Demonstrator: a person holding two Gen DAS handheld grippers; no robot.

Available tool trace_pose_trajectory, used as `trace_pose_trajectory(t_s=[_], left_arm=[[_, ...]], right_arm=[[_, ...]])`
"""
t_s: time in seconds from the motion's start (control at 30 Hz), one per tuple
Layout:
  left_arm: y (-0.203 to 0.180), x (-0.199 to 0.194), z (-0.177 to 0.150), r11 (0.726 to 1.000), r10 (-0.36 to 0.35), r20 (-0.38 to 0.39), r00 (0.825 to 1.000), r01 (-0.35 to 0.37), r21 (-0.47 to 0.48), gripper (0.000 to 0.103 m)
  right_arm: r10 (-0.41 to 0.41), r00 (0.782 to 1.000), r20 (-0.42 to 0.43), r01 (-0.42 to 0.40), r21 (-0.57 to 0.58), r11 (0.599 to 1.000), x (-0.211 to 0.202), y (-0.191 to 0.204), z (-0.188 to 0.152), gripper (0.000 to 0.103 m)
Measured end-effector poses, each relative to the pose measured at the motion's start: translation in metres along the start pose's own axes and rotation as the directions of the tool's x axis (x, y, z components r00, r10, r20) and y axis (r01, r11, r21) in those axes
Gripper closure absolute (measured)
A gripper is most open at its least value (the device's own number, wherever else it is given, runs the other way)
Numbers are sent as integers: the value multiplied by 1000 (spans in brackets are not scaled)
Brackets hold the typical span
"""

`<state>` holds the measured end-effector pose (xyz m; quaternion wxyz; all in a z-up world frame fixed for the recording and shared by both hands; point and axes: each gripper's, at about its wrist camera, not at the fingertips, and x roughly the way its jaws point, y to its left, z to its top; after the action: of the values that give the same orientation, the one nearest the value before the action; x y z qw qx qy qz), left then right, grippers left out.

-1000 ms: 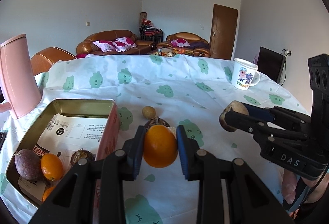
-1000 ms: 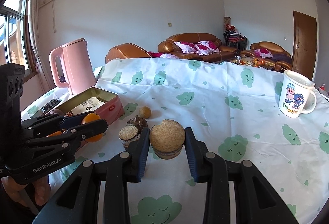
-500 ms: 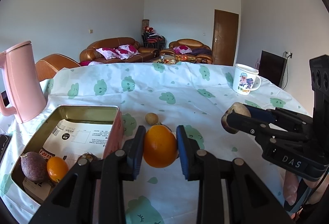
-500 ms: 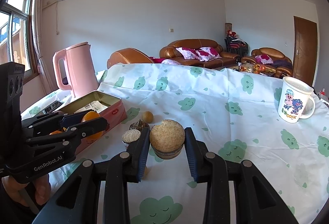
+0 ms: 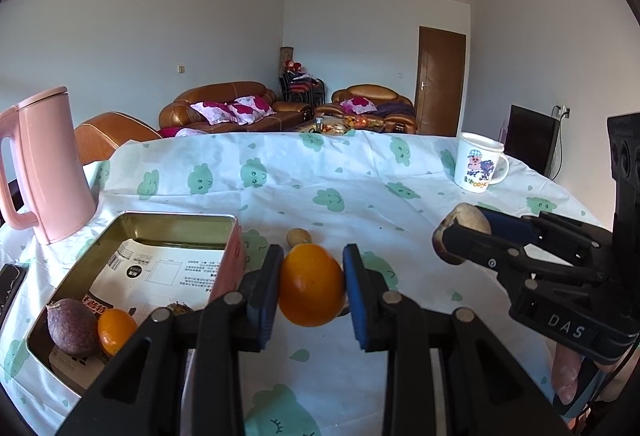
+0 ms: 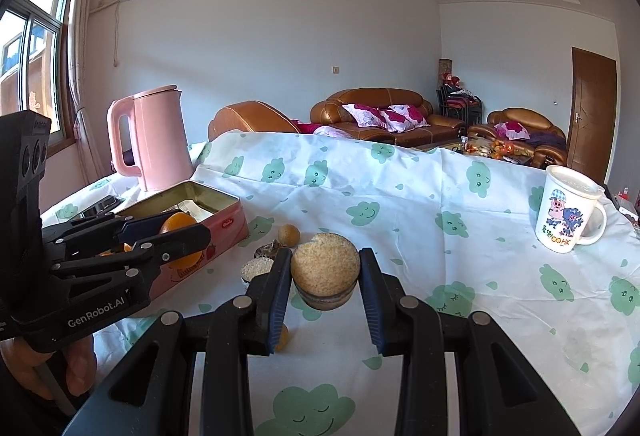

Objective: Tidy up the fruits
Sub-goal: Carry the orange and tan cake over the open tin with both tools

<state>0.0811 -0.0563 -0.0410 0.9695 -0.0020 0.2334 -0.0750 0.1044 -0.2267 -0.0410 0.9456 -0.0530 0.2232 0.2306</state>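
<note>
You see a glossy metal tin (image 5: 132,224), a smooth orange (image 5: 311,284), and a matt cloth tablecloth (image 5: 360,172).

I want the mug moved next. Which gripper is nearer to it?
Right. The right gripper, shut on a cut brown fruit, is on the mug's side of the table. The left gripper, holding an orange, is further over by the tin.

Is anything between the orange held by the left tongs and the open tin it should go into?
Nothing visible blocks it. The orange sits clamped in the left tongs, just right of the tin, whose top is open.
</note>
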Motion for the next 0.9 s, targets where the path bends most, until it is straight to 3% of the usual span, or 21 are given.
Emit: trace_pose_trajectory(t_s=[0.17, 0.43, 0.6, 0.9], left_arm=[[9, -2, 6, 1000, 26, 7, 1000, -26, -3, 71], [67, -14, 27, 994, 103, 30, 994, -101, -51, 71], [111, -11, 32, 983, 153, -12, 988, -154, -96, 71], [167, 13, 28, 968, 139, -135, 981, -163, -191, 71]], right_arm=[[11, 999, -35, -12, -31, 999, 10, 10, 4, 68], [128, 990, -59, -132, -67, 989, 29, 56, 40, 68], [196, 978, -76, -202, -84, 976, 45, 92, 58, 67], [247, 958, -148, -262, -89, 961, 84, 139, 59, 67]])
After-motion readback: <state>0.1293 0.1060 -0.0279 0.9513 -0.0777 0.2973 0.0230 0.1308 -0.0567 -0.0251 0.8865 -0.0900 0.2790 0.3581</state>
